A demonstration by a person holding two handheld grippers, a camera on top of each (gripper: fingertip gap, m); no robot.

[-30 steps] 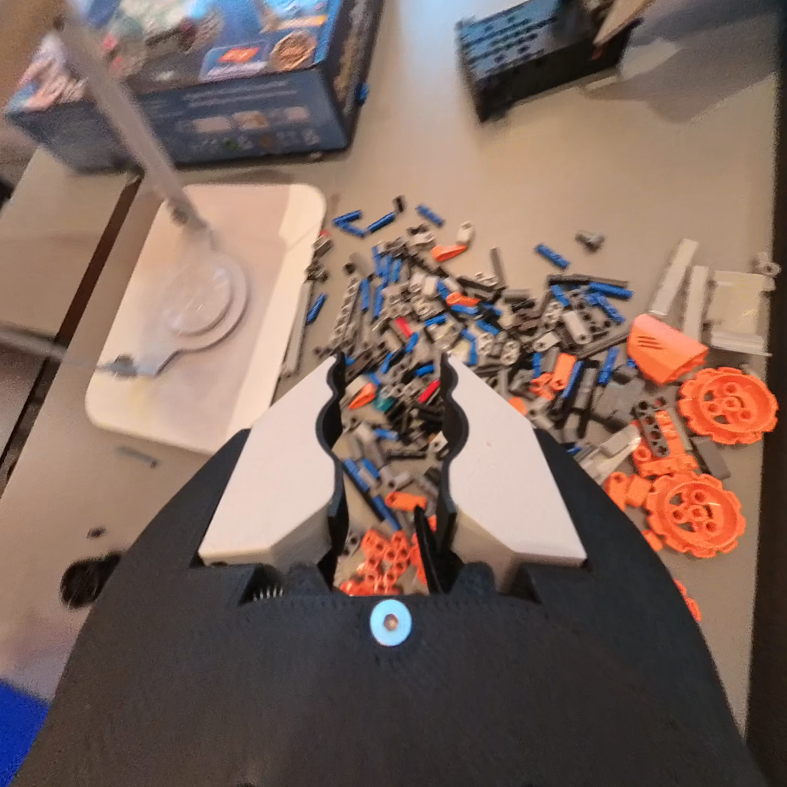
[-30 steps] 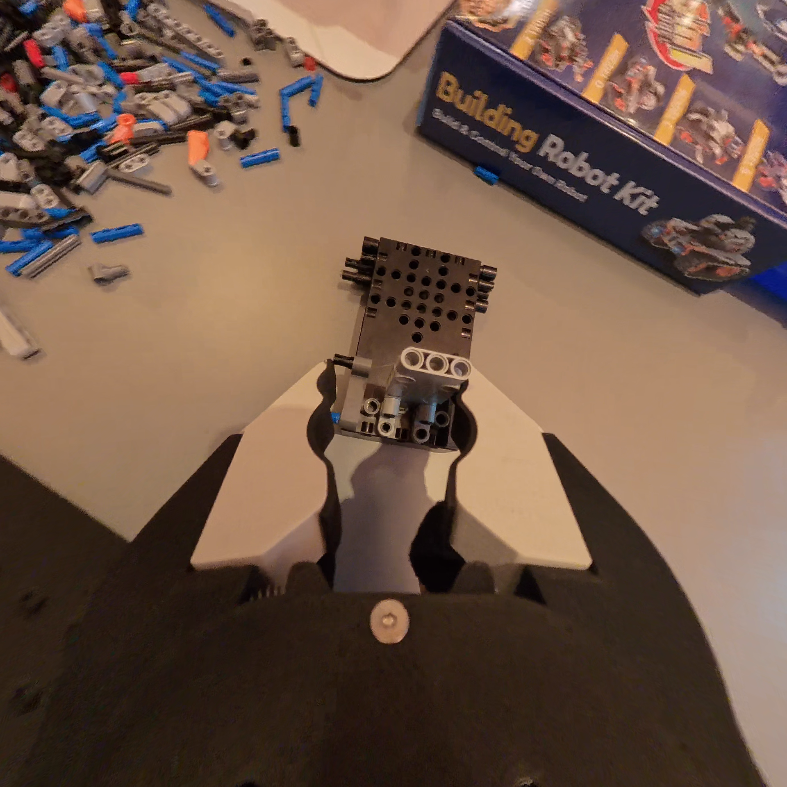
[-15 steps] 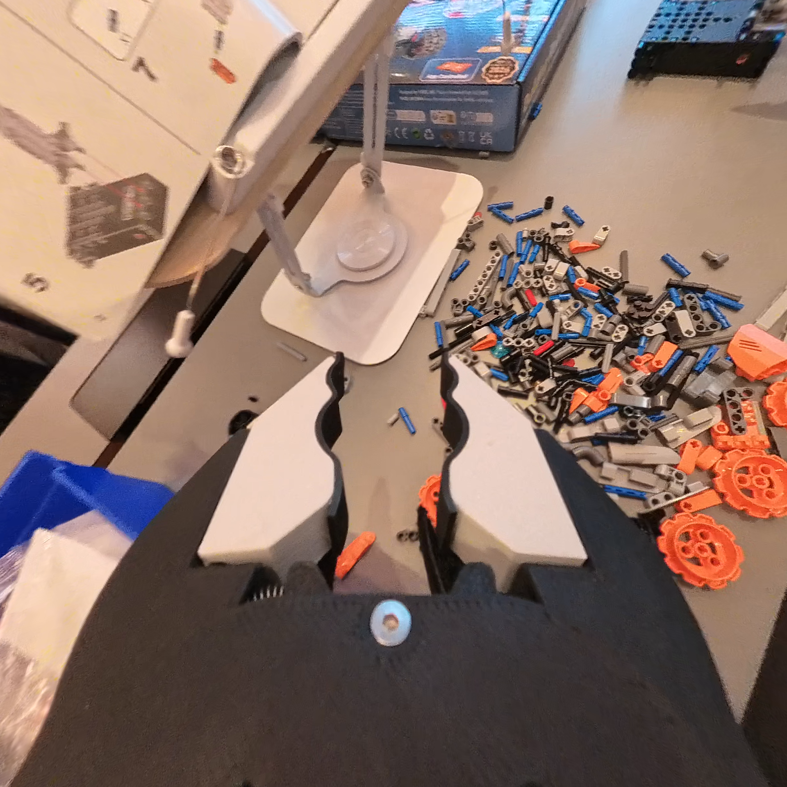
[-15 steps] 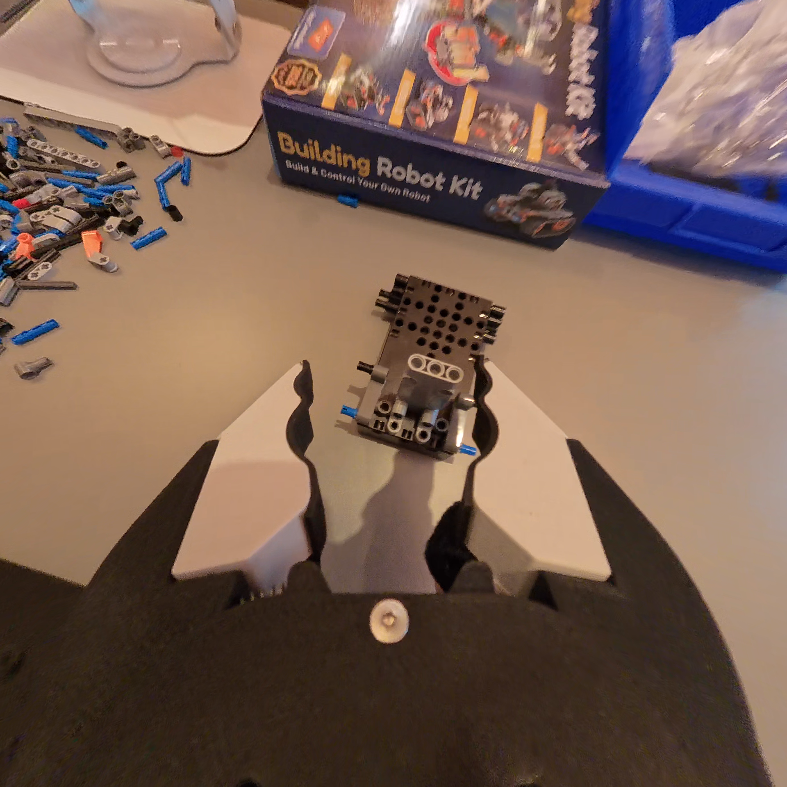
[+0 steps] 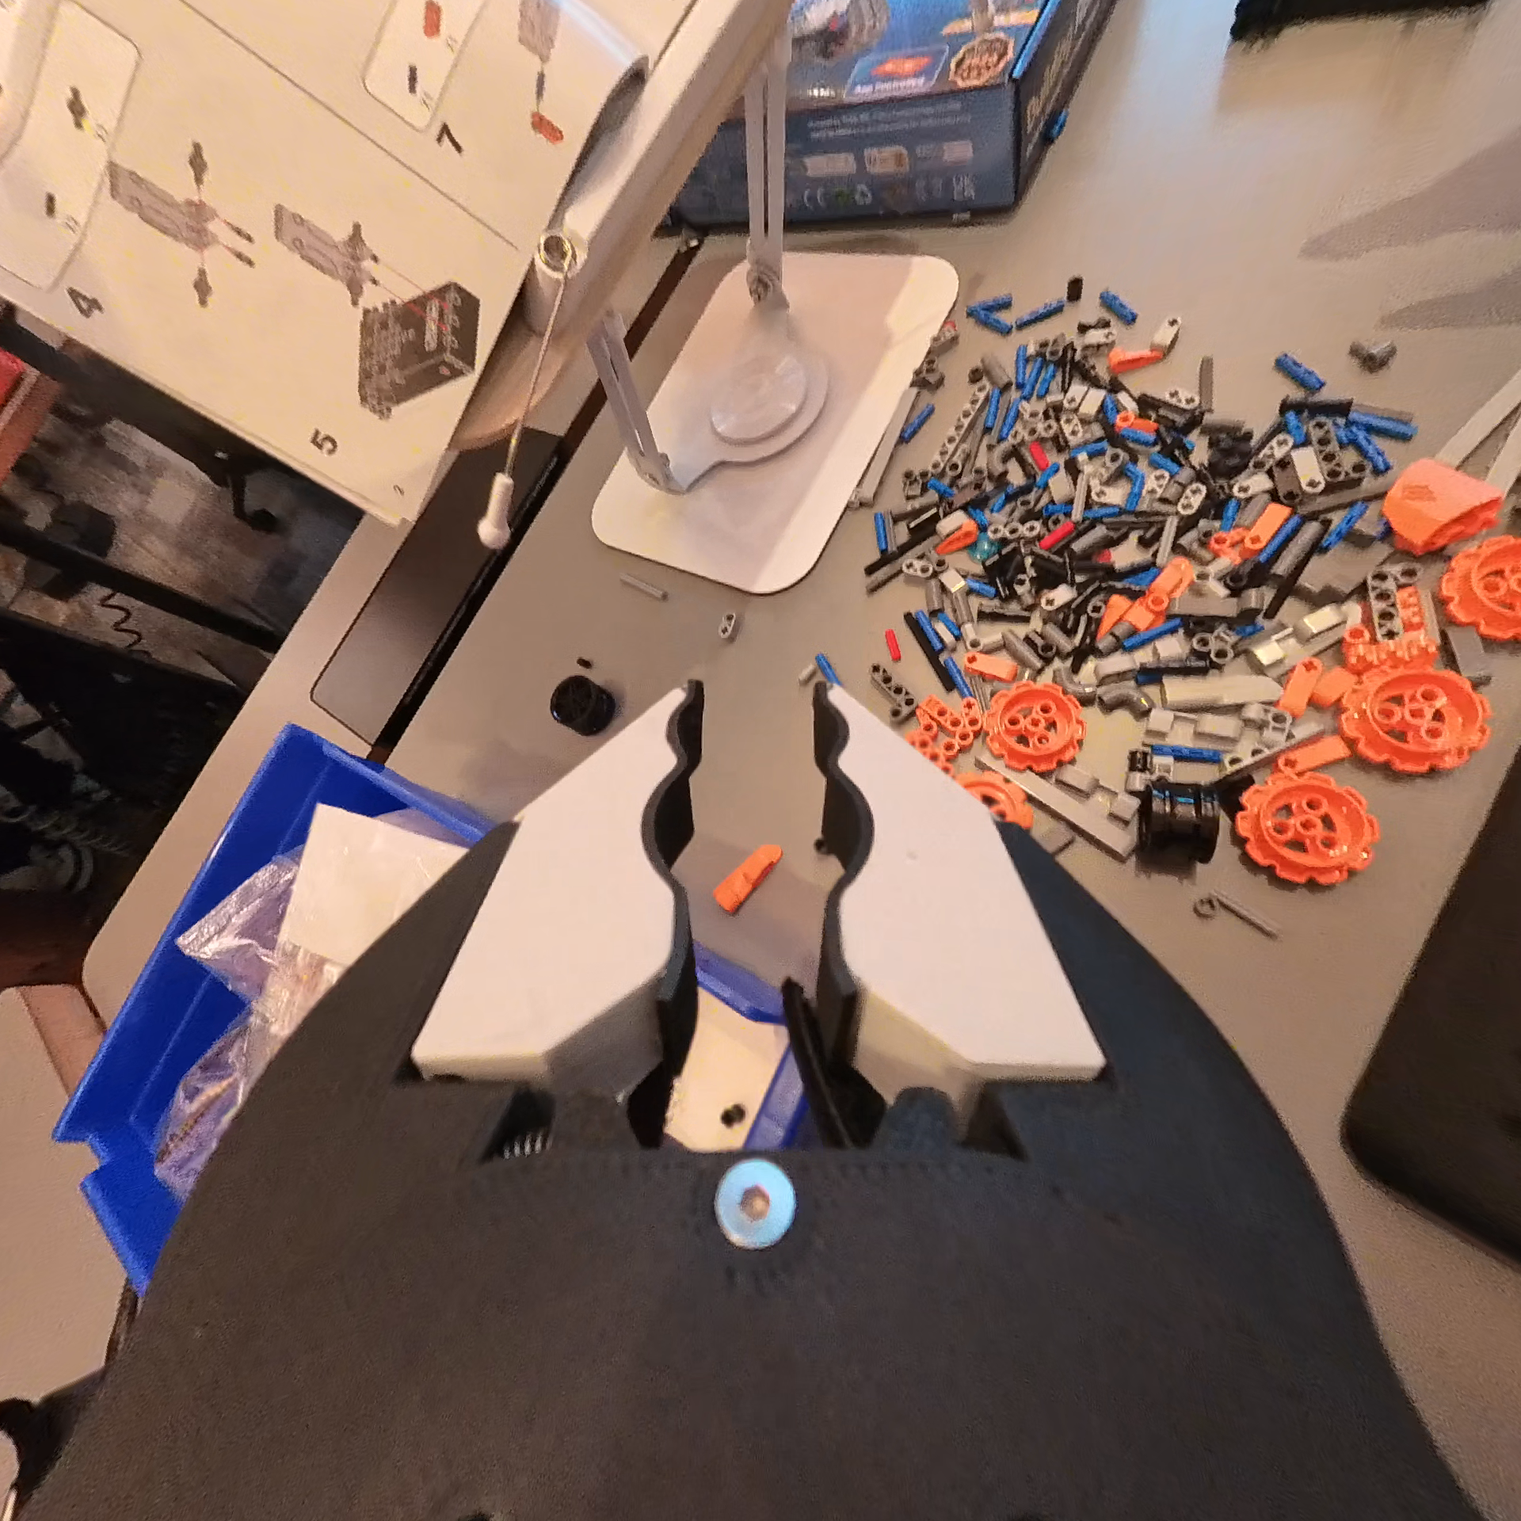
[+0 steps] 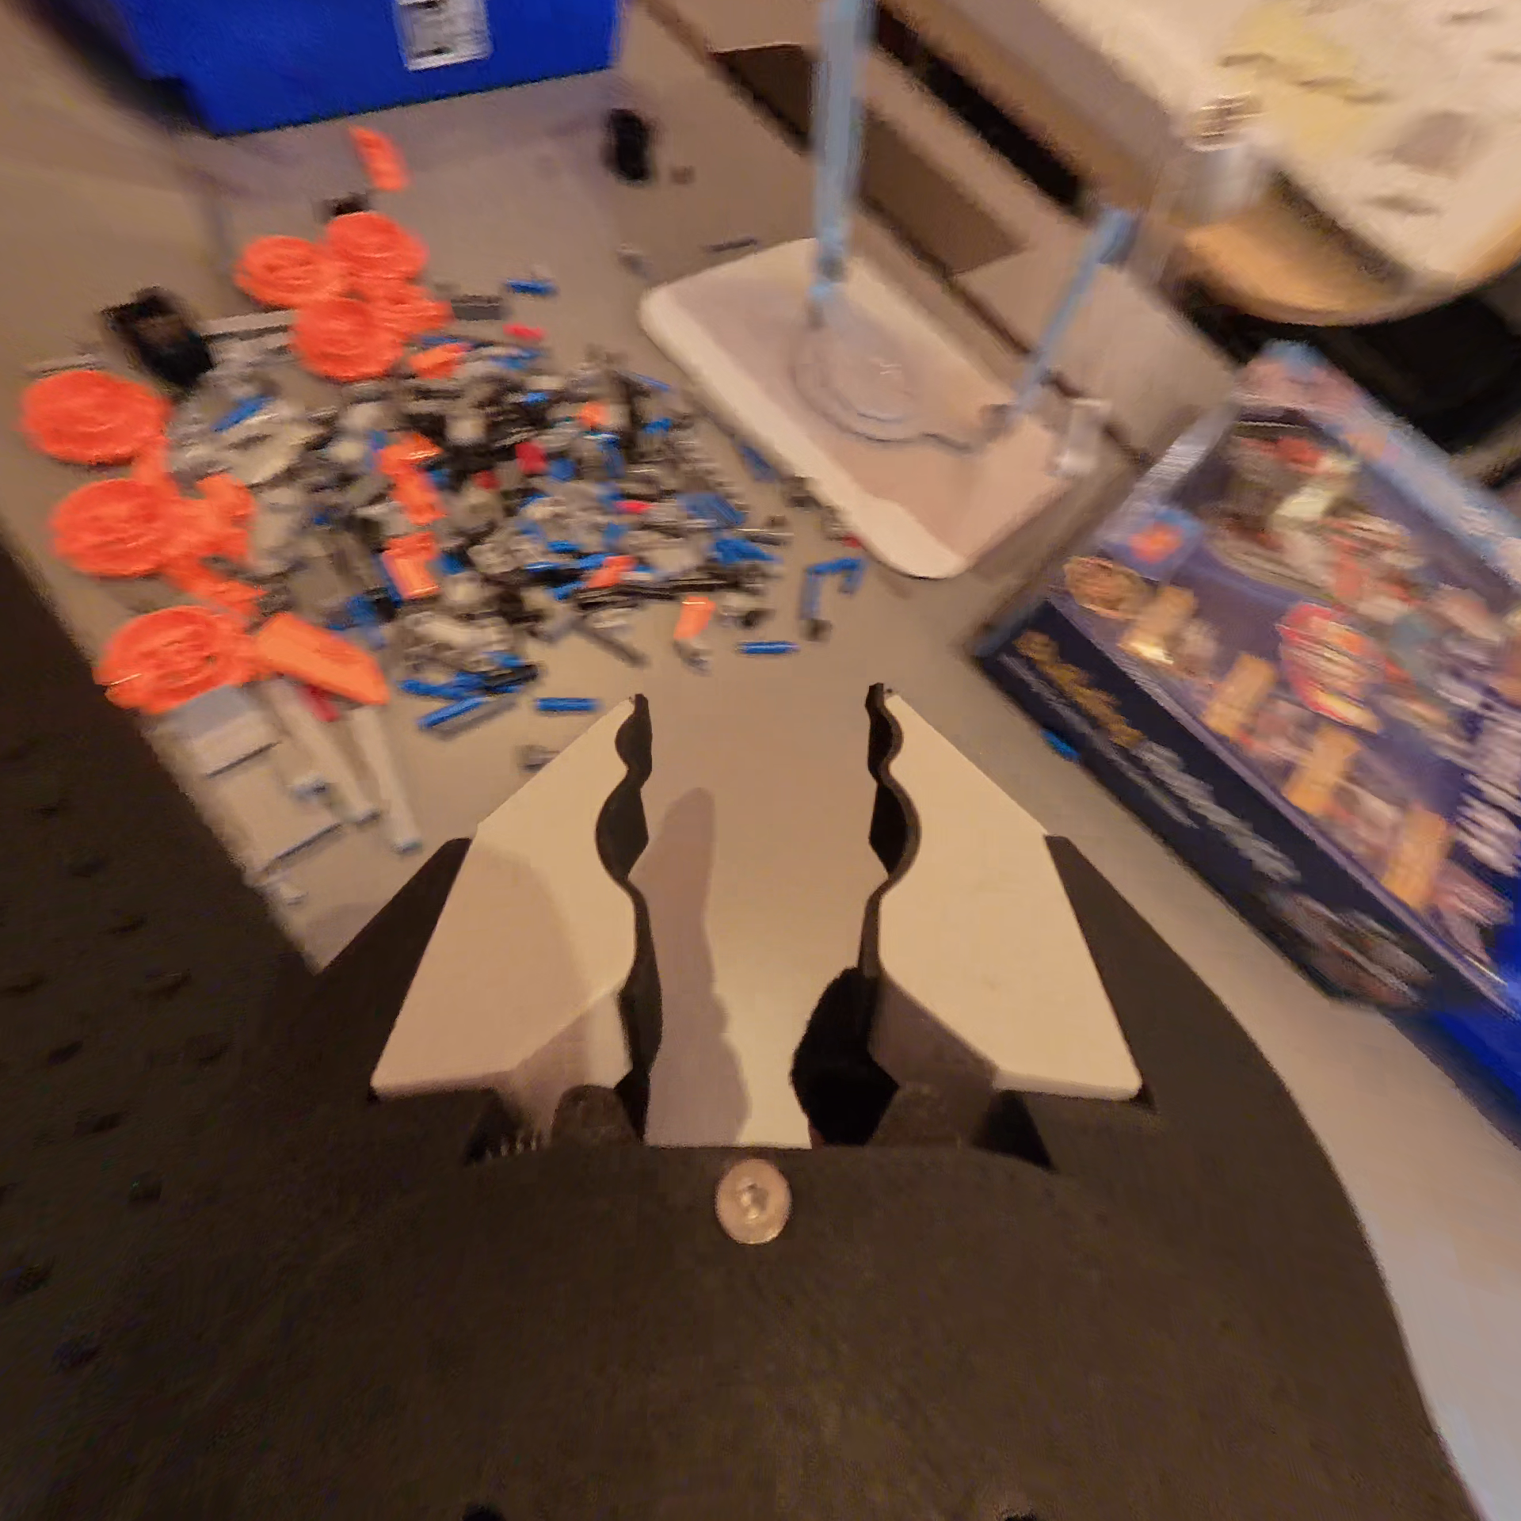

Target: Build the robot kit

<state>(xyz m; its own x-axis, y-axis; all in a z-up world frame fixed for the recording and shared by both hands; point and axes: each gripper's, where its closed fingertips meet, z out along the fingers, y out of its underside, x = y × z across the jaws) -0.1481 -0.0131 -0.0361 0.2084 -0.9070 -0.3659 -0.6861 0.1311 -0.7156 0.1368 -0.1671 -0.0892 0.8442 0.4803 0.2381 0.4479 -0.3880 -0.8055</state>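
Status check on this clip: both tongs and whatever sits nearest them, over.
Left tongs open, empty, above a lone orange piece on the table. Right tongs open, empty, over bare tabletop. Loose parts pile ahead-left; view blurred.

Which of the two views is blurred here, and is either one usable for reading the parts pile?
Right wrist view: smeared by motion blur, parts pile and kit box soft. Left wrist view: sharp, pile readable, warm light, wide-angle bending at the edges.
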